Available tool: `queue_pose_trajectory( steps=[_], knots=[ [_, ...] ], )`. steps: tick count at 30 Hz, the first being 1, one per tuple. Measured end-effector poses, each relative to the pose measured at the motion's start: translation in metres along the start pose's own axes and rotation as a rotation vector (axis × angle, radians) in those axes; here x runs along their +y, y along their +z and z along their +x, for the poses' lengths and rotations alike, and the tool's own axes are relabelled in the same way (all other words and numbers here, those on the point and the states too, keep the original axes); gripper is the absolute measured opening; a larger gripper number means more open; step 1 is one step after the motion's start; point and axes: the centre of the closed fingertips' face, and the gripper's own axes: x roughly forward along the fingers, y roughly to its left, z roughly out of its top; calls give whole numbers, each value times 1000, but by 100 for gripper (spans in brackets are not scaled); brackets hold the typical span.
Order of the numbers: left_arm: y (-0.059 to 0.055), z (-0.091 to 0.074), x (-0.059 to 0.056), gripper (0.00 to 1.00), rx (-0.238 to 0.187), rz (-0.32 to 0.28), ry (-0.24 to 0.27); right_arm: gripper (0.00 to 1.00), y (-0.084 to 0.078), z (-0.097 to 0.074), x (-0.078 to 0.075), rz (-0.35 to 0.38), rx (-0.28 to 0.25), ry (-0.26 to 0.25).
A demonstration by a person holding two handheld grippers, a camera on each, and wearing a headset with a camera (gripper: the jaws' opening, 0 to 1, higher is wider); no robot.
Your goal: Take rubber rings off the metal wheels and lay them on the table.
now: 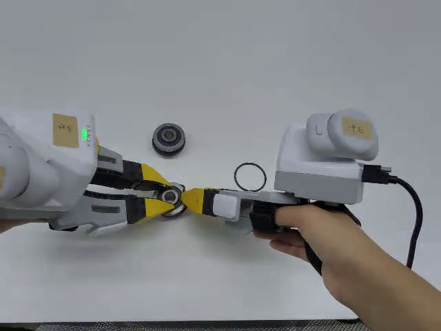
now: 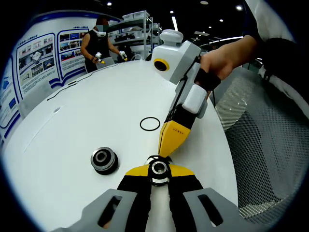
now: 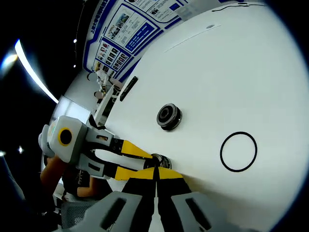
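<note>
While the left claw (image 2: 158, 174) grips the metal wheel (image 1: 171, 197), the right claw (image 1: 195, 199), pinched closed, should peel its rubber ring (image 1: 175, 210) toward three o'clock.

Head view: bright, even overhead light on the white table (image 1: 227, 62); soft, short shadow under the metal wheel (image 1: 169, 139), everything sharp, no glare. Gripper views: heavy fisheye bend twd edges, table well lit but bkgd dim, ceiling lights (image 2: 174, 21) blown out, one smeared into a streak in right gripper view.
</note>
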Motion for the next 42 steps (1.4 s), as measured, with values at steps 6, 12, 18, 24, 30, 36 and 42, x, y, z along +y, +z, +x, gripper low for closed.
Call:
queue_pose_trajectory(
  steps=[6, 12, 18, 24, 30, 36, 42],
  knots=[
    [0, 0, 0, 12, 0, 0, 1, 1, 0, 1, -2, -6, 1, -10],
    [0, 0, 0, 12, 5, 2, 3, 1, 0, 4, -2, -15, 4, -17],
    [0, 0, 0, 12, 4, 1, 1, 1, 0, 5, 0, -28, 6, -13],
    [0, 0, 0, 12, 3, 0, 3, 1, 0, 7, 2, -30, 14, -17],
    [0, 0, 0, 12, 2, 0, 2, 1, -2, 7, 4, -23, 16, -7],
    [0, 0, -1, 12, 3, 1, 3, 1, -1, 6, 6, -18, 8, -4],
    [0, 0, -1, 12, 7, 5, 6, 1, 1, 3, 9, -4, -7, 1]
  ],
)
